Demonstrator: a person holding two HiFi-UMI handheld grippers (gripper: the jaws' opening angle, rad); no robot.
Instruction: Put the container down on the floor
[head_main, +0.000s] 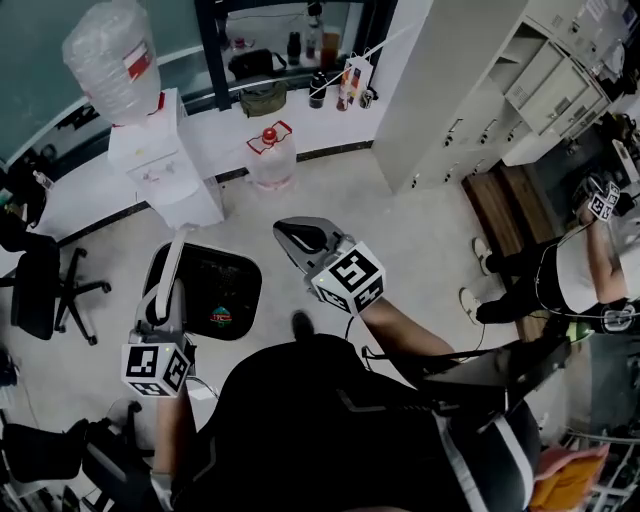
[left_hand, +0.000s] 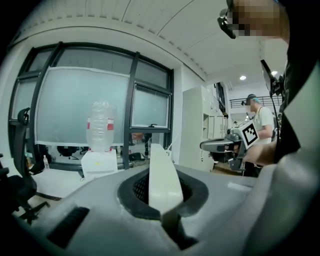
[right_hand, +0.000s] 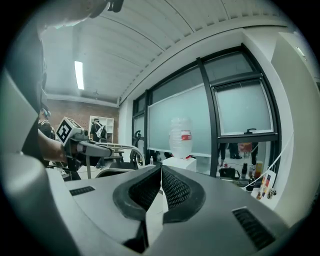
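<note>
One black container (head_main: 215, 290) with one white handle (head_main: 172, 262) sits below your left gripper (head_main: 165, 308); whether it touches the floor (head_main: 400, 230) cannot be told. Two grippers:
- Left gripper: arm low by your hip, fingers clamped on the handle.
- Right gripper (head_main: 296, 238): forearm reaching forward, fingers pressed together, nothing between them.

One water dispenser (head_main: 165, 170), one loose bottle (head_main: 270, 155).

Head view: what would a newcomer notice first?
The water dispenser with its big upturned bottle stands top left, by the windows. At centre left is the black container, its white handle pinched in the left tool. The right tool hangs shut at centre, holding nothing visible.
</note>
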